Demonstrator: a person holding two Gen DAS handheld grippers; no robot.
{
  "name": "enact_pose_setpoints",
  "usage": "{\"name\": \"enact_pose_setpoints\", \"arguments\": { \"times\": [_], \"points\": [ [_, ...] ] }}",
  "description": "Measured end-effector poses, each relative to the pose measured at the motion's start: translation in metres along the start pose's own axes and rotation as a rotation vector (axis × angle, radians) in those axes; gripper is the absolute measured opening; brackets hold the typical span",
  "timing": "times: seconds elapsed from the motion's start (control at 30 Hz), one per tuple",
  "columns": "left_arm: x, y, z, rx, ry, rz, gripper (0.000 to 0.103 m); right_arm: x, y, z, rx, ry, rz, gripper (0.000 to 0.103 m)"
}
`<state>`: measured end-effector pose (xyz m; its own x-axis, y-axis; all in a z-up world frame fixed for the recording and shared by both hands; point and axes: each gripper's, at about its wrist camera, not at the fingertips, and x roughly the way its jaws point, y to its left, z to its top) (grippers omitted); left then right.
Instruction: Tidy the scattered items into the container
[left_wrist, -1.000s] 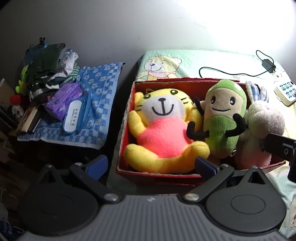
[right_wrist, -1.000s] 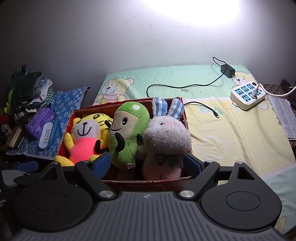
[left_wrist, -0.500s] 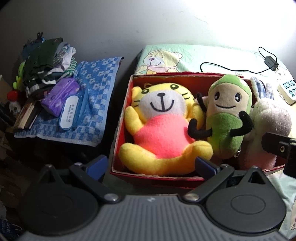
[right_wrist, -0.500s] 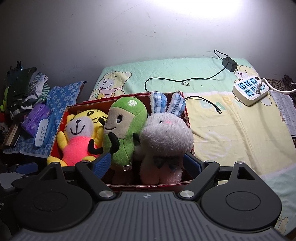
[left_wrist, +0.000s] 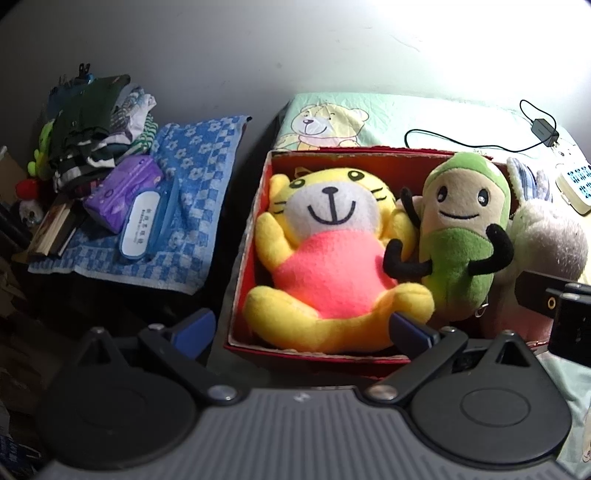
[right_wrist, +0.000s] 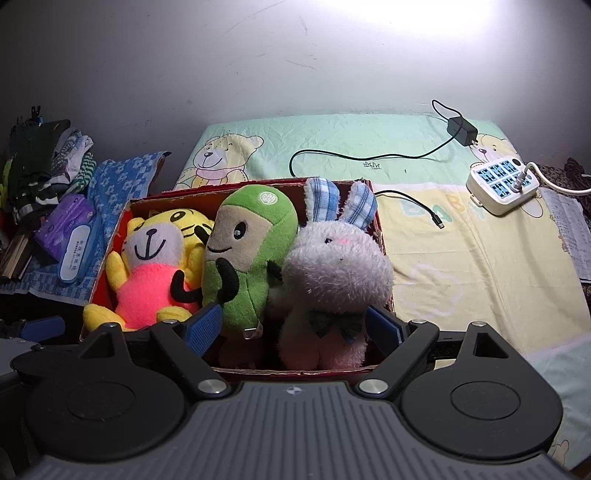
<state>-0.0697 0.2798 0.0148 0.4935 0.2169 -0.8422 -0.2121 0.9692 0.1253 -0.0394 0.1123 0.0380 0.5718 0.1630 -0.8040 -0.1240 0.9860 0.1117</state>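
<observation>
Three soft plush toys already fill your red cardboard box (right_wrist: 380, 236) on the bed; your left gripper (left_wrist: 301, 326) and right gripper (right_wrist: 293, 325) gape wide, empty; pinch any squashy, light torso.

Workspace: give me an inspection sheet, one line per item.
Surface: bear-print bed sheet, wrinkled.
Job's things: yellow tiger plush, green plush and grey rabbit plush side by side in the red box; no plush seen outside it.
Clutter: clothes pile, purple packet, white case on the blue towel.
Grippers: left gripper and right gripper open, holding nothing.
Cables: black charger cable; white power strip.
Surroundings: plain wall.
</observation>
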Motion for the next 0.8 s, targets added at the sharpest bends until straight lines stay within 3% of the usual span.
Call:
{"name": "enact_pose_setpoints", "arguments": {
  "times": [0.8],
  "points": [
    [-0.0001, 0.0012, -0.0027, -0.023, -0.022, -0.008, 0.097, -0.0003, 0.0008, -0.0045, 0.001, -0.019, -0.006, 0.087]
  ]
}}
